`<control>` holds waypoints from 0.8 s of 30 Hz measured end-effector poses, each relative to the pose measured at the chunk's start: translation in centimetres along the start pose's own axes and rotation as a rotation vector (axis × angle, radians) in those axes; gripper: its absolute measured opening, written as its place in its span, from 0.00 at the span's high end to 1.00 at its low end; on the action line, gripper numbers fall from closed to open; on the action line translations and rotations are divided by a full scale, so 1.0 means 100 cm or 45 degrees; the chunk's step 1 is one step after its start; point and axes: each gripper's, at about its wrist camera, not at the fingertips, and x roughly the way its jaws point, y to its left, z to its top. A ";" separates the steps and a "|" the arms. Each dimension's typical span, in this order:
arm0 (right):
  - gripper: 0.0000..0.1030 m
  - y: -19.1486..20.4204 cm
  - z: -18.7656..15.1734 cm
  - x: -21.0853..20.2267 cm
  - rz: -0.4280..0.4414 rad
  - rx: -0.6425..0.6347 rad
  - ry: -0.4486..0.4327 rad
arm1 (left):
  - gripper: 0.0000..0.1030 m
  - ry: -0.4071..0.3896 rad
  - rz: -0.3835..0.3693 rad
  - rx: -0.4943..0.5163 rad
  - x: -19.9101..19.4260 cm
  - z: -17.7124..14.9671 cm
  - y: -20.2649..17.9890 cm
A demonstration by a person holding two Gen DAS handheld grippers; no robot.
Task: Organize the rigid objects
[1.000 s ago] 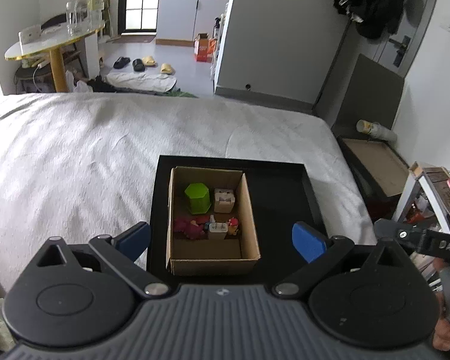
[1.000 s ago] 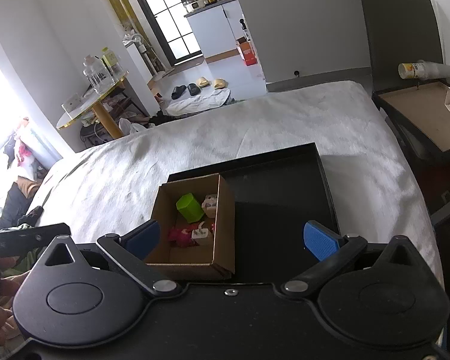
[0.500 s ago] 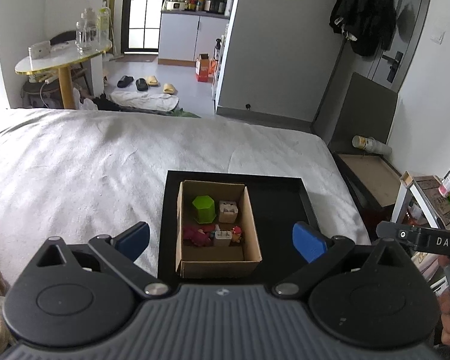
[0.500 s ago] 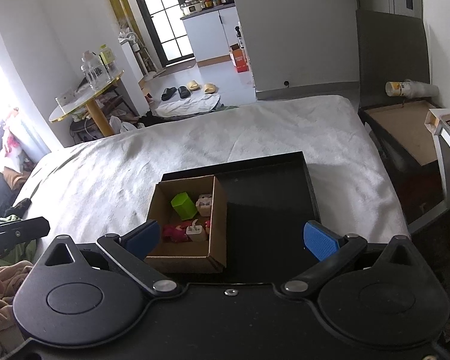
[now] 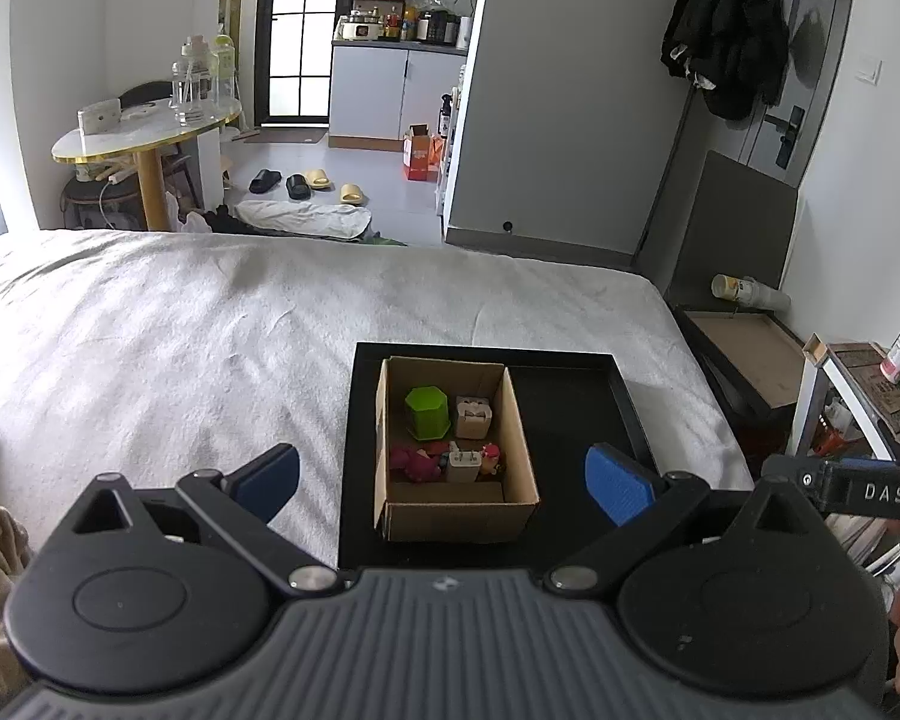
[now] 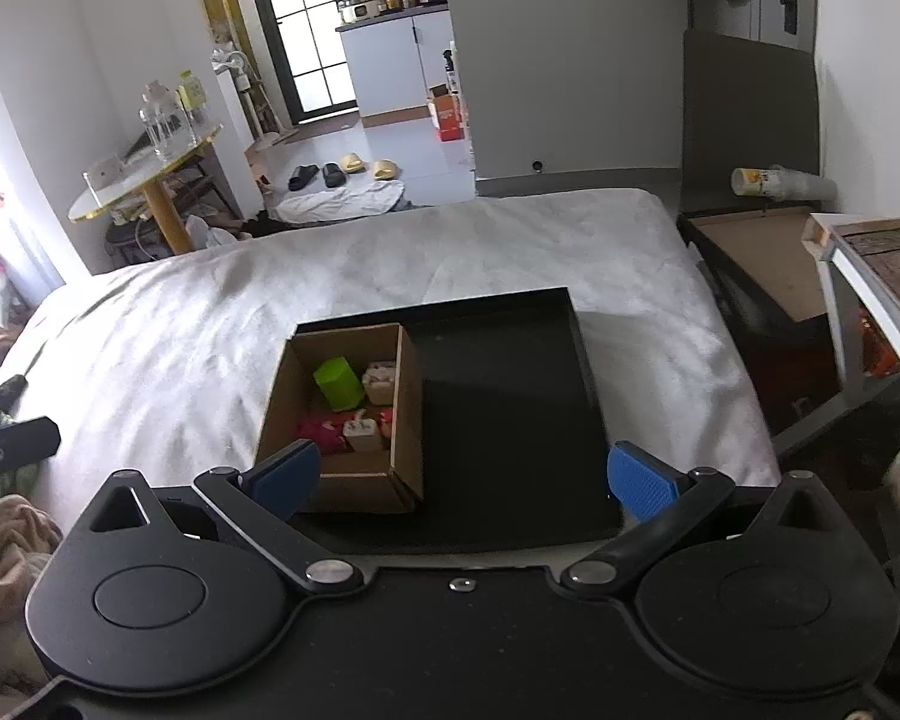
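Currently both grippers hang above the near edge of the bed, nothing held: left gripper (image 5: 441, 483) spread wide, right gripper (image 6: 459, 474) spread wide too. Task items sit in the cardboard box (image 5: 456, 516) at centre frame of the left view, which stands in the left half of the black tray (image 5: 576, 396); the tray's right half is bare. Inside: green hexagonal block (image 5: 427, 413) and a beige charger (image 5: 473, 417) at the back, white plug adapter (image 5: 464, 465) up front between a magenta toy (image 5: 414, 463) and a small red toy (image 5: 491, 453). Risks, as I judge them: front items are packed touching, so a wide-open descent likely nudges neighbours or pinches two at once. Box walls are tall and light, so a finger catching the rim could tip or drag it. The tray rests on soft bedding (image 5: 180, 330), so pressing down may tilt everything.
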 end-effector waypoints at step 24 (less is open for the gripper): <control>0.00 0.013 -0.014 -0.015 0.036 -0.046 0.009 | 0.02 0.015 0.008 0.031 -0.002 -0.017 -0.001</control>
